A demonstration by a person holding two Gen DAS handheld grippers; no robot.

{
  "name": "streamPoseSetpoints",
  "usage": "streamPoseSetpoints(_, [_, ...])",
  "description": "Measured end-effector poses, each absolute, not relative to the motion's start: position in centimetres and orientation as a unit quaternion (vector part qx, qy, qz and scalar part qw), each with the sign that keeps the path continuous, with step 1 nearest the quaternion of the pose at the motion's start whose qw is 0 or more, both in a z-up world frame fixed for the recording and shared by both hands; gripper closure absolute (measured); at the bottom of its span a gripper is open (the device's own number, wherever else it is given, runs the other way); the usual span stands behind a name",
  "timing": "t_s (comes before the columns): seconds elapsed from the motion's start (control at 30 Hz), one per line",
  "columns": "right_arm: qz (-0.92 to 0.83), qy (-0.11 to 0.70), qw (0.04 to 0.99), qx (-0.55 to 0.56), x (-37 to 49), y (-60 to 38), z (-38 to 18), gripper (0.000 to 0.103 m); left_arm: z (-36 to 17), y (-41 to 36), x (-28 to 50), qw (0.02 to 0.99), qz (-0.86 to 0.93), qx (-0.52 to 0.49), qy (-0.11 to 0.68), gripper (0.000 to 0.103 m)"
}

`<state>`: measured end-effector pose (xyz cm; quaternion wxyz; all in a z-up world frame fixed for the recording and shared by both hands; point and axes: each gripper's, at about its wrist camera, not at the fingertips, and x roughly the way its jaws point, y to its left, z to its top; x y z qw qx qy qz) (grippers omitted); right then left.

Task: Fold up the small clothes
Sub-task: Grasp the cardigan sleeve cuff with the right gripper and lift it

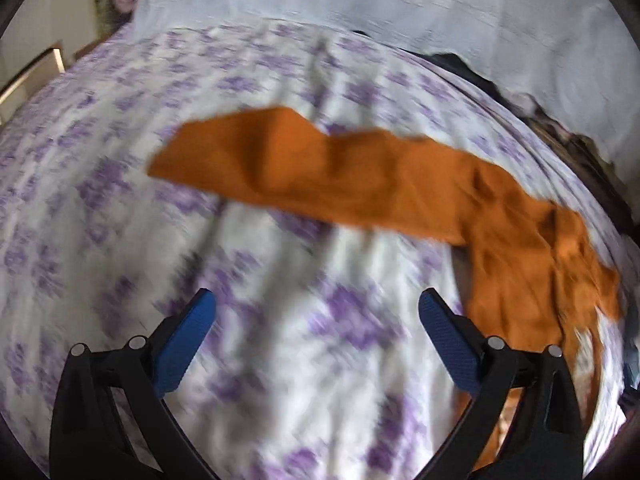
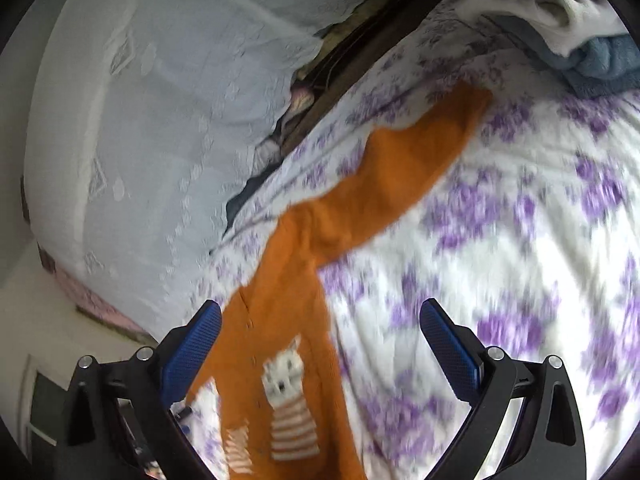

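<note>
Bed with white purple-floral sheet [image 1: 280, 360]; orange garment [image 1: 360, 184] spread on it, folded clothes pile [image 2: 580, 40] at far corner

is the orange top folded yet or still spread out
Spread out, not folded: the orange top lies open on the bedsheet, one sleeve stretched sideways, cat picture showing.
</note>
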<state>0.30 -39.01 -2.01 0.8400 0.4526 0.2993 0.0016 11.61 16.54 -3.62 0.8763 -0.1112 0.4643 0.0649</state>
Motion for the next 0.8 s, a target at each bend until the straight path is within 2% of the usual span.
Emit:
streamPoseSetpoints(0.1, [-0.029, 0.296, 0.82, 0.49, 2.0, -41.6, -3.1, 0.004, -4.2, 16.8, 13.3, 0.867, 0.089, -0.103, 0.479, 0.004])
streamPoseSetpoints(0.17, [-0.043, 0.297, 0.809, 0.505, 3.1, -43.1, -4.1, 0.012, -5.1, 17.0, 14.7, 0.861, 0.126, -0.094, 0.484, 0.004])
streamPoseSetpoints(0.3, [-0.09, 0.296, 0.798, 0.518, 5.2, -46.0, -6.1, 0.026, -6.8, 20.0, 16.2, 0.841, 0.136, -0.164, 0.497, 0.004])
streamPoseSetpoints(0.43, [-0.13, 0.261, 0.786, 0.544, 7.4, -48.8, -8.5, 0.046, -6.4, 20.9, 17.8, 0.848, 0.161, -0.16, 0.48, 0.004])
streamPoseSetpoints(0.53, [-0.141, 0.238, 0.804, 0.526, 8.7, -49.7, -8.6, 0.05, -6.8, 21.5, 19.4, 0.847, 0.175, -0.164, 0.474, 0.004])
streamPoseSetpoints(0.6, [-0.152, 0.229, 0.832, 0.483, 9.0, -49.4, -8.2, 0.068, -6.7, 22.0, 20.0, 0.85, 0.179, -0.168, 0.466, 0.004])
streamPoseSetpoints(0.63, [-0.169, 0.228, 0.845, 0.452, 8.9, -49.3, -7.8, 0.089, -6.6, 22.2, 20.2, 0.851, 0.18, -0.171, 0.463, 0.004])
streamPoseSetpoints(0.67, [-0.174, 0.22, 0.849, 0.447, 8.5, -49.4, -7.4, 0.098, -6.6, 22.3, 20.2, 0.852, 0.182, -0.172, 0.459, 0.004])
streamPoseSetpoints(0.73, [-0.188, 0.187, 0.866, 0.423, 7.3, -49.6, -5.8, 0.098, -6.3, 22.8, 19.8, 0.856, 0.184, -0.183, 0.447, 0.005])
streamPoseSetpoints(0.8, [-0.221, 0.187, 0.877, 0.383, 6.7, -49.5, -5.0, 0.098, -6.1, 23.1, 19.5, 0.858, 0.196, -0.177, 0.441, 0.016])
